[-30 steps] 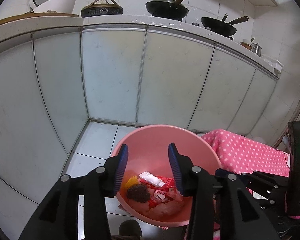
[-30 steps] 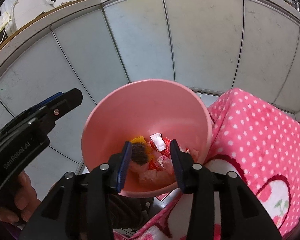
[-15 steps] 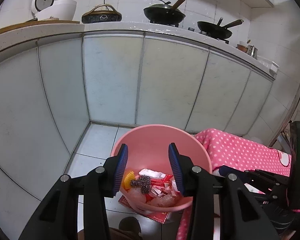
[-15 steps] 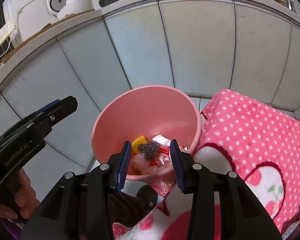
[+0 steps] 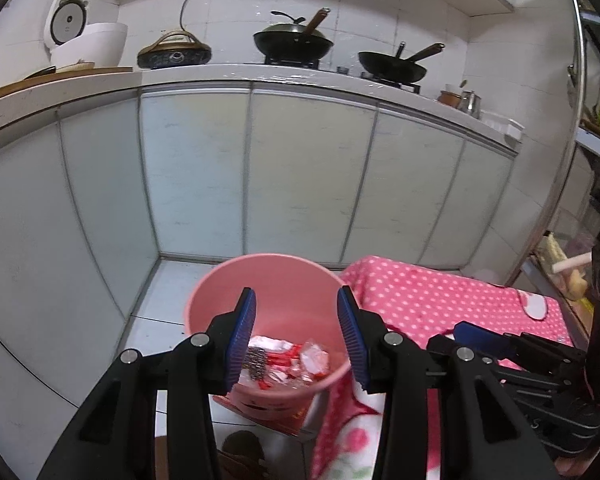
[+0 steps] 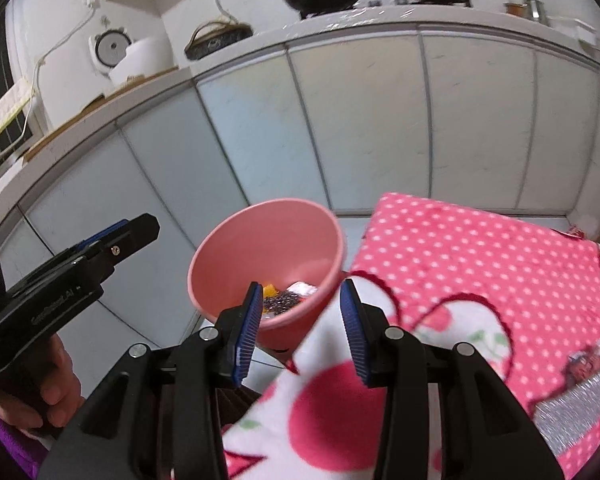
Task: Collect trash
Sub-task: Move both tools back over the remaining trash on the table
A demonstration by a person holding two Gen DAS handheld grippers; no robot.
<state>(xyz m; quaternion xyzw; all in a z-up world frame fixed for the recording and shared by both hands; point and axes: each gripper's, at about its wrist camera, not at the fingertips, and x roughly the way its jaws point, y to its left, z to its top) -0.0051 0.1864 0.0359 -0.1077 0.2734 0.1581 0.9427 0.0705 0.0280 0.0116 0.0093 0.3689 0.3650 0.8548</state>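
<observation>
A pink bin [image 5: 276,280] stands on the floor beside a table. It holds trash: red and white wrappers [image 5: 300,360], a steel scourer [image 5: 254,364] and an orange piece [image 6: 269,290]. The bin also shows in the right wrist view [image 6: 260,248]. My left gripper [image 5: 296,340] is open and empty, above and in front of the bin. My right gripper [image 6: 298,334] is open and empty, over the table's near corner next to the bin. A crumpled wrapper [image 6: 584,360] and a silver foil strip [image 6: 576,404] lie on the table at the right.
The table wears a pink polka-dot cloth [image 6: 480,264]. Pale cabinet doors [image 5: 300,176] run behind the bin under a counter with two woks [image 5: 294,42], a clay pot [image 5: 174,54] and a rice cooker [image 5: 86,44]. A red packet [image 5: 268,412] lies under the bin.
Both grippers have pulled up and back from the bin, which now looks smaller and lower. The right view has swung right, showing more of the table. Both jaws stay open.
</observation>
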